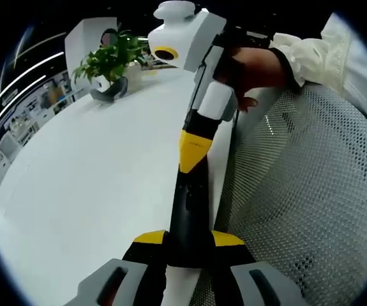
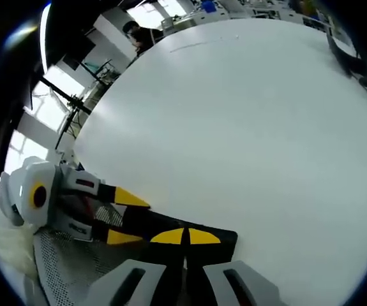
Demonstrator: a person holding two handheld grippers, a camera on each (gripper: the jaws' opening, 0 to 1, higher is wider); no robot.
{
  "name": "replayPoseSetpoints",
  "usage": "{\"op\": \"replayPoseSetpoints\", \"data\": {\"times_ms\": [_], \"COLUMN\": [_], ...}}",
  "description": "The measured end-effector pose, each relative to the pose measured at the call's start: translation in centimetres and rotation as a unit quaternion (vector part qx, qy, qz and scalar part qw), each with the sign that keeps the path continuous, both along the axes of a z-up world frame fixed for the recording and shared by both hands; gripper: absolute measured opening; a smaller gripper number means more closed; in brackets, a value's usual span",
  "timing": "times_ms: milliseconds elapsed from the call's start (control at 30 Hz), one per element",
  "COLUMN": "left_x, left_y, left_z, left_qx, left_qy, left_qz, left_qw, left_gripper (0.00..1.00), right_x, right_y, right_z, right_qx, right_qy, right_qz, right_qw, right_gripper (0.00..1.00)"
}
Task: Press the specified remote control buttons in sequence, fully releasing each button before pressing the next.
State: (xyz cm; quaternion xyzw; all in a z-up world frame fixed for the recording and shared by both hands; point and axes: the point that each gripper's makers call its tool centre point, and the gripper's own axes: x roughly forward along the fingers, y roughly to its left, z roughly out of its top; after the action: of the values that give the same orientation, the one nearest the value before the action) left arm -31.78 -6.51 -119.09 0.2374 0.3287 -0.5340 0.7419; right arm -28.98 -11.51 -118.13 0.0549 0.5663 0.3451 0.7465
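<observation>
Remote control (image 1: 188, 217): black, slim, held off the near edge of the white table (image 1: 87, 185), beside a white mesh chair back (image 1: 311, 210). No buttons can be made out in either view.

Left gripper (image 1: 188, 241): yellow-tipped jaws closed on the remote's near end. In the right gripper view it enters from the left (image 2: 127, 217), clamping the remote's (image 2: 170, 237) far end.

Right gripper (image 1: 194, 153): enters the left gripper view from above, yellow tip pressed down on the remote's upper face, a hand (image 1: 250, 70) behind it. In its own view its jaws (image 2: 185, 237) meet tip to tip, closed, on the remote.

Background: potted plant (image 1: 110, 60) at the table's far side, well apart.

Risks:
- With its buttons unreadable, the tip may land on the wrong key.
- A single end-grip may let the remote pivot or slip under pressure.
- An incomplete lift would blur one press into the next.

Hidden: the remote's face under both grippers; its full length; any display or target device.
</observation>
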Motion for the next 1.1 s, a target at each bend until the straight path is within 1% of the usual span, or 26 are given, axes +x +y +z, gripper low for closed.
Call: {"op": "replayPoseSetpoints", "data": {"times_ms": [133, 200, 233, 300, 367, 467, 567, 733, 900, 1100], "left_x": [0.0, 0.0, 0.0, 0.0, 0.0, 0.0, 0.0, 0.0, 0.0, 0.0], "left_y": [0.0, 0.0, 0.0, 0.0, 0.0, 0.0, 0.0, 0.0, 0.0, 0.0], "left_z": [0.0, 0.0, 0.0, 0.0, 0.1, 0.1, 0.1, 0.0, 0.1, 0.0], "left_qx": [0.000, 0.000, 0.000, 0.000, 0.000, 0.000, 0.001, 0.000, -0.001, -0.001], "left_qy": [0.000, 0.000, 0.000, 0.000, 0.000, 0.000, -0.002, -0.002, -0.002, -0.002], "left_qz": [-0.001, -0.001, -0.001, -0.001, -0.001, -0.001, -0.002, -0.003, -0.003, -0.003], "left_qw": [1.0000, 1.0000, 1.0000, 1.0000, 1.0000, 1.0000, 1.0000, 1.0000, 1.0000, 1.0000], "left_gripper": [0.24, 0.24, 0.24, 0.24, 0.24, 0.24, 0.25, 0.25, 0.25, 0.25], "right_x": [-0.1, -0.1, -0.4, -0.7, -0.9, -1.0, -1.1, -1.1, -1.0, -1.0], "right_y": [0.0, 0.1, 0.4, 0.6, 0.5, 0.3, 0.4, 0.3, 0.3, 0.3], "right_z": [0.1, 0.4, 0.6, 0.6, 0.4, 0.0, 0.2, 0.1, -0.1, -0.1], "right_qx": [0.009, 0.020, 0.033, 0.039, 0.029, 0.009, 0.009, 0.010, 0.005, 0.009], "right_qy": [0.013, 0.016, 0.031, 0.050, 0.048, 0.038, 0.034, 0.036, 0.023, 0.024], "right_qz": [-0.005, -0.010, -0.012, -0.013, -0.008, 0.003, 0.006, 0.005, 0.017, 0.010], "right_qw": [0.9999, 0.9996, 0.9989, 0.9979, 0.9984, 0.9992, 0.9994, 0.9993, 0.9996, 0.9996], "right_gripper": [0.00, 0.00, 0.00, 0.00, 0.00, 0.00, 0.00, 0.00, 0.00, 0.00]}}
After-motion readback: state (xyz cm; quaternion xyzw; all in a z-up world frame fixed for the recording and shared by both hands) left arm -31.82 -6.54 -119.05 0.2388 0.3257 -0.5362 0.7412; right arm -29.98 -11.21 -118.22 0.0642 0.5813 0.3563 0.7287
